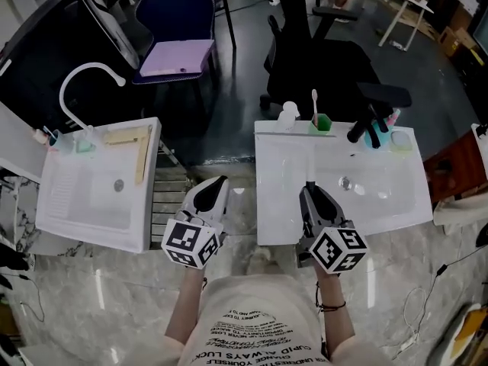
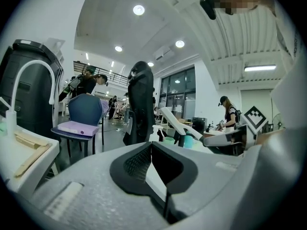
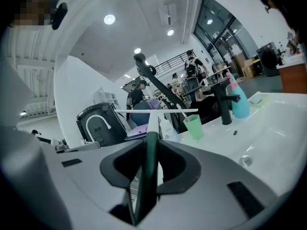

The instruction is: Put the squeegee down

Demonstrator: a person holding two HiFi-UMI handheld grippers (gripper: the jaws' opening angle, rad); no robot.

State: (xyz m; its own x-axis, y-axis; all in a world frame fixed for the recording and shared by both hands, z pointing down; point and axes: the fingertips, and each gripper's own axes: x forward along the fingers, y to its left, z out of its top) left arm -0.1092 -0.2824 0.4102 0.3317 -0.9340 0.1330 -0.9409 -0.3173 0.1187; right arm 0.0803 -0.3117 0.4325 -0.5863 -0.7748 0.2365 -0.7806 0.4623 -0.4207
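Well, toothbrush (image 1: 314, 104) in cup (image 1: 322, 123) (green)

Right basin (image 1: 385, 198): green cup (image 1: 321, 122), black faucet (image 1: 357, 132).

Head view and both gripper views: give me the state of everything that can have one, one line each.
squeegee: held by its handle, blade crosswise, not yet put down.
right gripper: shut on the squeegee.
left gripper: shut, empty.
toothbrush: standing in the green cup.
black faucet: no water running.
white faucet: no water running.
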